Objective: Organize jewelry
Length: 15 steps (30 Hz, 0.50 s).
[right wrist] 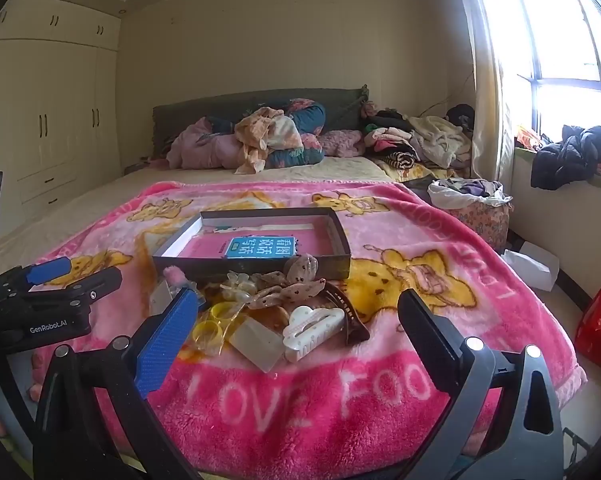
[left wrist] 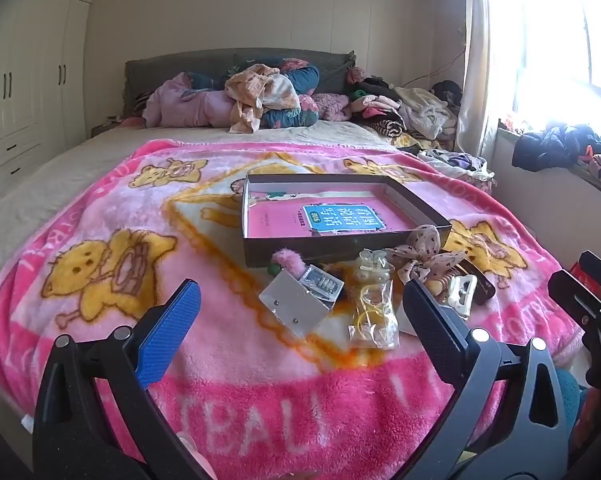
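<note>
The jaws of the left gripper (left wrist: 300, 320) are spread wide apart, and nothing is held between them. The jaws of the right gripper (right wrist: 296, 322) are spread wide too, and nothing is clamped there. Each gripper is seen low in its own view, with a blue pad on the left finger and a black pad on the right finger.

A pink blanket (left wrist: 100, 216) with yellow bears is spread over the bed. A dark flat box (left wrist: 340, 216) is set on the blanket near the middle of the left wrist view. A pink book (left wrist: 328, 218) with a blue label is laid inside the box.

The jewelry pile is found just in front of the box, on the blanket. In the left wrist view, a silver case (left wrist: 300, 304) is seen at the middle, and a clear bag (left wrist: 370, 312) of small yellow things lies just to its right. A spotted bow (left wrist: 424, 254) is leaned against the near corner of the box. A white hair clip (left wrist: 462, 294) is seen to the right of the bag, partly hidden by the black finger. A fuzzy pink thing (left wrist: 288, 262) is tucked by the box wall.

In the right wrist view, the white hair clip (right wrist: 312, 330) is seen at the middle, between the two fingers but not touched. Yellow rings (right wrist: 212, 324) lie to its left. A dark claw clip (right wrist: 348, 314) is set just to its right.

A heap of clothes (right wrist: 268, 136) is piled at the far end of the bed.
</note>
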Tool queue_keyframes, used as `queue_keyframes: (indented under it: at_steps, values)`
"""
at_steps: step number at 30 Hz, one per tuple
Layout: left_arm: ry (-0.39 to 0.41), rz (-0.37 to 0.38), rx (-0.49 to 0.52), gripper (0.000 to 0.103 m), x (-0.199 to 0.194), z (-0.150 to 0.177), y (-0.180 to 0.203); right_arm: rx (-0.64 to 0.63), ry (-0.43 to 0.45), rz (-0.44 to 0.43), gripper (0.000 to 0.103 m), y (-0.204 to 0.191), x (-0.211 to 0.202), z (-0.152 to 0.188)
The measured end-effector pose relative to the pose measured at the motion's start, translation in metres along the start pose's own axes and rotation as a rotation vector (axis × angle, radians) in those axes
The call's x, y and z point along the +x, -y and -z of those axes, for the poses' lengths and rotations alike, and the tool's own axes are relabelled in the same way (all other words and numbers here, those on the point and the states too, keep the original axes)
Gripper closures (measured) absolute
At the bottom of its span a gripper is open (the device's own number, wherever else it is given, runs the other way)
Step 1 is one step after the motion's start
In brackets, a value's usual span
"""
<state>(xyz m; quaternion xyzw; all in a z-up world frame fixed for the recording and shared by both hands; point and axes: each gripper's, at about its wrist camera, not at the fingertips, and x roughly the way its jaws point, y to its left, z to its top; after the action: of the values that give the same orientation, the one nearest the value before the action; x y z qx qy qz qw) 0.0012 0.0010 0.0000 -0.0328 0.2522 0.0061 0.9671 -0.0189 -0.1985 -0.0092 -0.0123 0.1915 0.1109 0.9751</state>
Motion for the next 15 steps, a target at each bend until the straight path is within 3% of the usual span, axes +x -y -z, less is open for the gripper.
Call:
queue_keyframes:
  at_steps: [15]
  values:
    - [0.004, -0.003, 0.001, 0.011, -0.0010, 0.0006, 0.0006, 0.004, -0.001, 0.001, 0.006, -0.0011, -0.0032, -0.0015]
